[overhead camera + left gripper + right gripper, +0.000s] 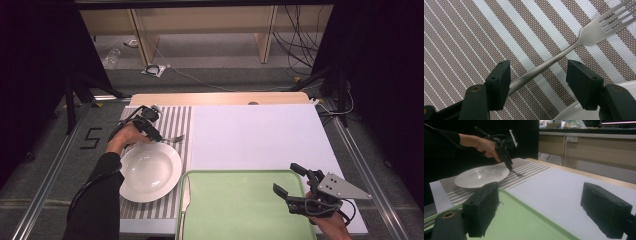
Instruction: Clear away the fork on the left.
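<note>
Left tool (159, 137) reaching down at the striped placemat (180, 117), just beyond the far rim of the white plate (150, 172). Jaws standing apart, straddling the handle of the fork (564, 51); one pad seeming to touch the handle in the left gripper view, the other pad well clear, so not clamping. Fork lying flat on the placemat, just beyond the plate's far rim, tines pointing away from the tool. Plate edge showing at the lower corner of the left gripper view, just beside the outer jaw.

Right tool (290, 187) hovering over the near right part of the green tray (240, 200), well apart from the plate. Jaws spread wide, gripping nothing. Tray lying just right of the plate, on the pale desk (260, 135). Pale utensil (185, 195), possibly a knife, hard to tell at this distance, lying along the tray's left edge, between tray and plate.
</note>
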Demonstrator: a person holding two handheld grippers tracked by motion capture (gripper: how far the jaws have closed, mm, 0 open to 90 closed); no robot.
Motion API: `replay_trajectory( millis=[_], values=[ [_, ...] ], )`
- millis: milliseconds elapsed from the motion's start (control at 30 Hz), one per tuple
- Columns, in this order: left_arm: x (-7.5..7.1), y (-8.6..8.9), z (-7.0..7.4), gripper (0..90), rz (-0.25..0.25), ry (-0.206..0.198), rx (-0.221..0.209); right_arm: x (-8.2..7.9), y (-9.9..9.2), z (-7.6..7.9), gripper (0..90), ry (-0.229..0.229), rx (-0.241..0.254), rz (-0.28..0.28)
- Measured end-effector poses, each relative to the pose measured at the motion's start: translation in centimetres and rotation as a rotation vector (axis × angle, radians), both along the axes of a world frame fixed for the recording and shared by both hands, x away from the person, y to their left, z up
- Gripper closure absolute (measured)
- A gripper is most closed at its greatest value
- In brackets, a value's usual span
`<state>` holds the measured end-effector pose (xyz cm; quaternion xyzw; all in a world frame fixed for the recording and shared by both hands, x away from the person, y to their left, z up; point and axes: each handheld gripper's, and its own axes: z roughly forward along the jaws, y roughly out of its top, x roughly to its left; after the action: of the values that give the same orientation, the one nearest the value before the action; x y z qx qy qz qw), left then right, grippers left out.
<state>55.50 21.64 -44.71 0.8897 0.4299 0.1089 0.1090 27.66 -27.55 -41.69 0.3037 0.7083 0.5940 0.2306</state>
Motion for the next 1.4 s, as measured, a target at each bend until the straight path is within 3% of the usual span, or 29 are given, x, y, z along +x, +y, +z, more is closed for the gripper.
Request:
replay_trajectory(
  millis=[467,633,733,833,1200,1400],
  values=[
    [0.3,-0.8,-0.2,46.7,-0.048,0.030,0.007,-0.1,0.0,0.0,16.0,0.003,-0.002,0.004],
    [0.3,-0.8,-0.4,49.1,-0.059,0.041,0.021,-0.1,0.0,0.0,16.0,0.004,-0.003,0.004],
    [0.3,-1.0,-0.7,50.6,-0.069,0.048,0.052,0.0,0.1,-0.1,16.0,0.004,-0.003,0.005],
    [0.4,-1.0,-0.9,51.8,-0.067,0.055,0.047,-0.1,0.1,-0.1,16.0,0.009,-0.007,0.005],
    [0.6,-1.3,-1.2,54.4,-0.091,0.044,0.082,0.0,0.1,-0.1,16.0,0.009,-0.003,0.007],
    [0.7,-1.2,-1.2,54.2,-0.095,0.051,0.079,0.0,0.1,-0.1,16.0,0.011,-0.005,0.009]
  ],
)
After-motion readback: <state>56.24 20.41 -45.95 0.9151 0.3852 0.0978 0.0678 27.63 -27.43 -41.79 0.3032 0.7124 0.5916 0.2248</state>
